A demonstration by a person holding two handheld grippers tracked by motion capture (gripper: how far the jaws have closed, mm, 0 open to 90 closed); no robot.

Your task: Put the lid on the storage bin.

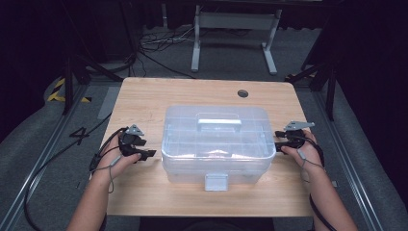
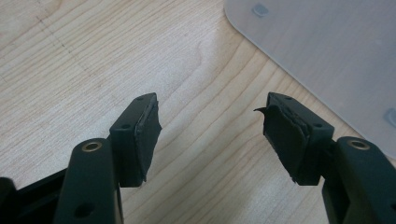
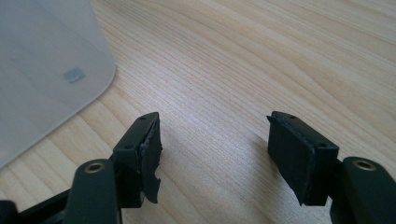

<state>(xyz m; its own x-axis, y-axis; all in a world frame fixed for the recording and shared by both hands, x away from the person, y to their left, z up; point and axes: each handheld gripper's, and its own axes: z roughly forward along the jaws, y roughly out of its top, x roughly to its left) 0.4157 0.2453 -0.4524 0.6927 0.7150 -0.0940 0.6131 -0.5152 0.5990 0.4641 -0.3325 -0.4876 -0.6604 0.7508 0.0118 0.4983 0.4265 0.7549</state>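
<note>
A clear plastic storage box (image 1: 216,144) with a lid, a top handle (image 1: 219,121) and a front latch (image 1: 216,182) stands in the middle of the wooden table (image 1: 144,96). My left gripper (image 1: 146,148) is low over the table just left of the box, pointing toward it. Its jaws stand open with bare wood between them (image 2: 212,105), and a corner of the box (image 2: 327,51) lies ahead to the right. My right gripper (image 1: 278,141) is close beside the box's right wall. It is open too (image 3: 215,122), with the box's corner (image 3: 42,70) off to the left.
A round cable hole (image 1: 243,93) sits near the table's far edge. Beyond the table stand a grey metal frame (image 1: 235,21) and loose cables (image 1: 159,43) on the floor. Bare wood lies on both sides of the box.
</note>
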